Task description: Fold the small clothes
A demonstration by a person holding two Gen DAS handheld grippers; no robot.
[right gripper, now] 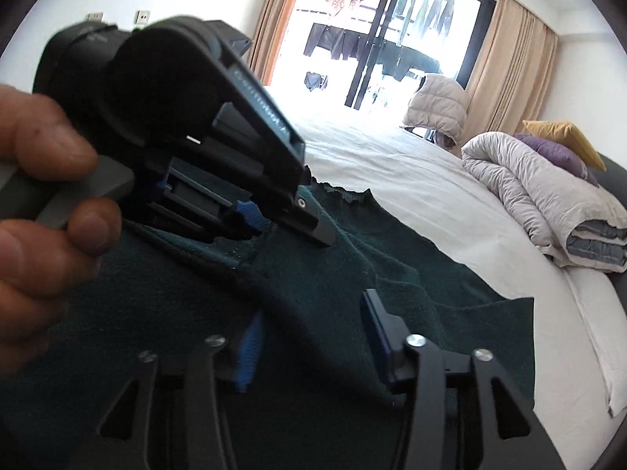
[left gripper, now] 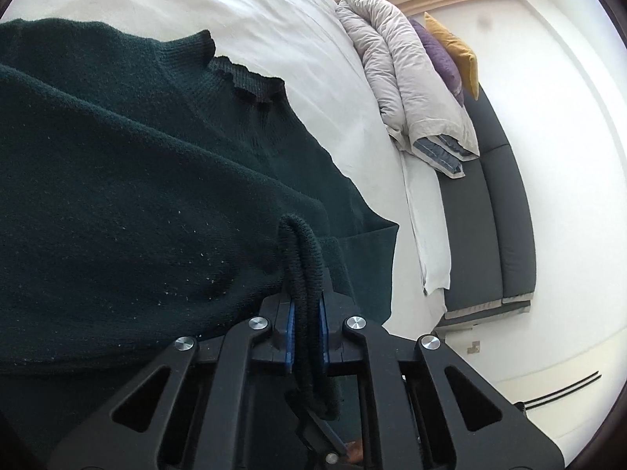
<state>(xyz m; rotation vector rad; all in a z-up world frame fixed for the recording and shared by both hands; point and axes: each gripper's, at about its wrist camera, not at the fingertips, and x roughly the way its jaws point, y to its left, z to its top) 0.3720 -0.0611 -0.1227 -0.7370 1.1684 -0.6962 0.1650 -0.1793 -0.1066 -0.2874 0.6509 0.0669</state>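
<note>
Knitwear covers most of the bed: a dark green sweater (left gripper: pixel 137 180) lies spread over the white sheet (left gripper: pixel 274 19), its ribbed neckline (left gripper: pixel 250 82) toward the far side. The left claw (left gripper: pixel 305 313) is clenched on the sweater's ribbed cuff (left gripper: pixel 303 258), the knit pinched between its blue pads (left gripper: pixel 290 329) and bunching up out of them. From the right wrist view that same left claw (right gripper: pixel 270 219) sits just ahead, gripped by the person's left hand (right gripper: pixel 43 180). The right claw (right gripper: pixel 309 337) hangs released, jaws wide apart over the sweater body, nothing between them. Beyond, a folded grey duvet (right gripper: pixel 540 196) rests on the bed's far corner, with purple (right gripper: pixel 556 152) and mustard (right gripper: pixel 564 137) cushions behind it.
</note>
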